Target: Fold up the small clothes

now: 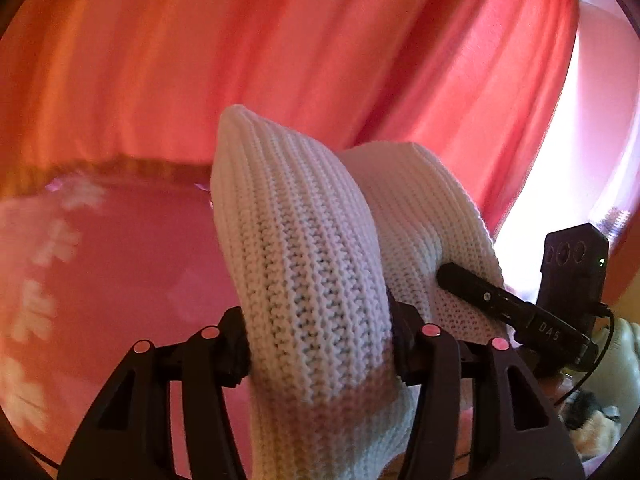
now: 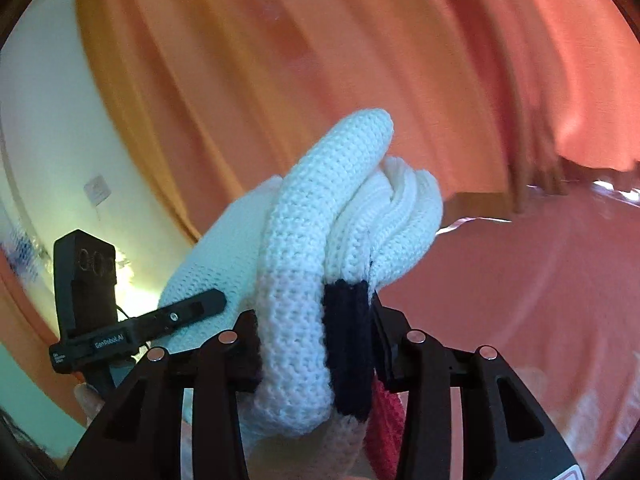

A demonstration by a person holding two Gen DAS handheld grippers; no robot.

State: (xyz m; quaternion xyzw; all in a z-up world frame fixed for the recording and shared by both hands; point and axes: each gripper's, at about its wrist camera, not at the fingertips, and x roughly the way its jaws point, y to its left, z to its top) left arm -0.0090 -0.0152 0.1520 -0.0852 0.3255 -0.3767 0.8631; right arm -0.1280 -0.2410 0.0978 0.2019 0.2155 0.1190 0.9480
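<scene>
Orange-red curtains (image 1: 320, 40) hang behind a pink bed cover (image 1: 140, 260) with pale snowflake prints. Above it, the left gripper (image 1: 320, 344) has its jaws pinching a thick fold of the white knitted garment (image 1: 296, 240), which is held up off the bed. Farther right, the right gripper (image 2: 316, 344) has its jaws clamped on a bunched end of the same knit, where a navy band (image 2: 348, 340) and a red patch (image 2: 384, 412) show.

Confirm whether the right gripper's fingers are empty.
No: the right gripper is clamped on a bunched fold of the white knit garment, which has a dark navy band.
</scene>
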